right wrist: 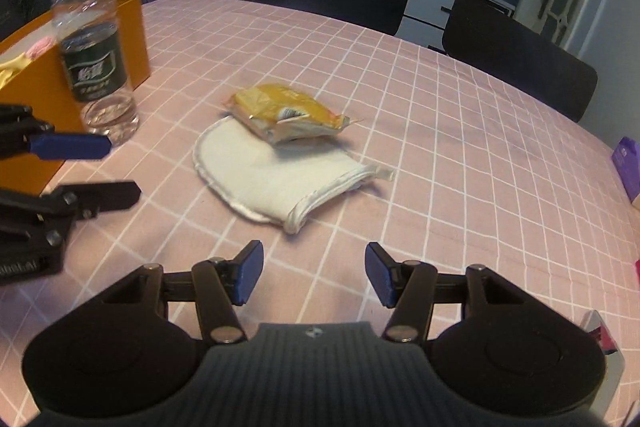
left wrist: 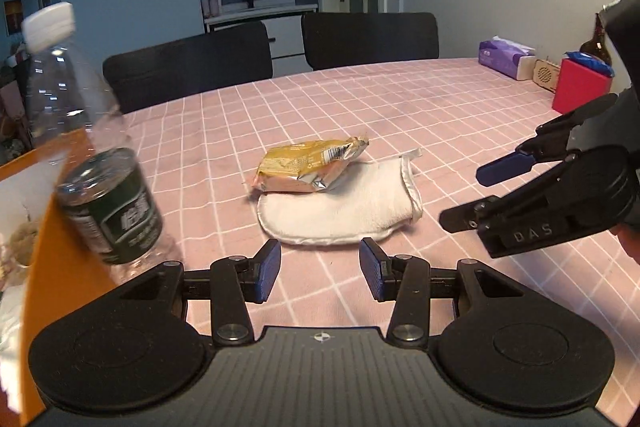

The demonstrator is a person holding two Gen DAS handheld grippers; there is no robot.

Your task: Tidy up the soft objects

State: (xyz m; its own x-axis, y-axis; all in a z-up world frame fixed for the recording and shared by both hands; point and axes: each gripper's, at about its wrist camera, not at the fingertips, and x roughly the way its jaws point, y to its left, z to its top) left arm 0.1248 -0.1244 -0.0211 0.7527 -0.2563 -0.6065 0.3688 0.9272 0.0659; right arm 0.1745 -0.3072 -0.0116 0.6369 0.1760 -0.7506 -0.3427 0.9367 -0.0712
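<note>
A white cloth mitt lies flat on the pink checked tablecloth. A yellow snack packet rests on its far part. An orange box with soft items inside stands at the left. My left gripper is open and empty just in front of the mitt; it also shows in the right wrist view. My right gripper is open and empty near the mitt's cuff; it also shows in the left wrist view.
A clear plastic water bottle stands beside the orange box. A purple tissue pack, a red box and a brown bottle are at the far right. Two black chairs stand behind the table.
</note>
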